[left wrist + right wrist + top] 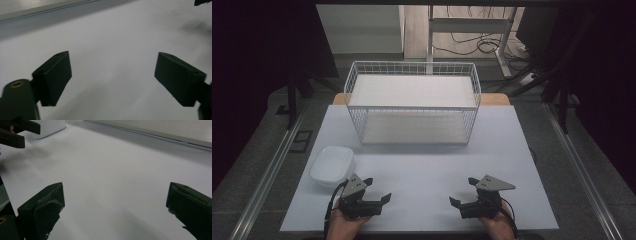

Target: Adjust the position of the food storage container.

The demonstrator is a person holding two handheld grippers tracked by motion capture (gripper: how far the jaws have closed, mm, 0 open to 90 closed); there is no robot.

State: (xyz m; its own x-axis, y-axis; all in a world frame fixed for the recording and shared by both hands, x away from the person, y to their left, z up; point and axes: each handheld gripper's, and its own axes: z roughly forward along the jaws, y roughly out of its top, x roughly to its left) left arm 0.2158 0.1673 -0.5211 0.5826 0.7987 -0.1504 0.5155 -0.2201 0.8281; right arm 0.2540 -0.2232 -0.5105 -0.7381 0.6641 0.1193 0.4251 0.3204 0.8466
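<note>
From the high view, both the left gripper (378,189) and right gripper (463,190) are held wide open and empty; the white container (332,165) lies untouched just beyond the left one, the wire basket (412,102) farther ahead. In the left gripper view, only bare table (112,45) is framed between the spread jaws. In the right gripper view, the container (51,127) is seen far ahead-left, so nothing is judged done yet.

White, shallow, rounded-rectangular dish (332,165) lying flat at the table's left edge, just beside the left gripper (378,190).
</note>
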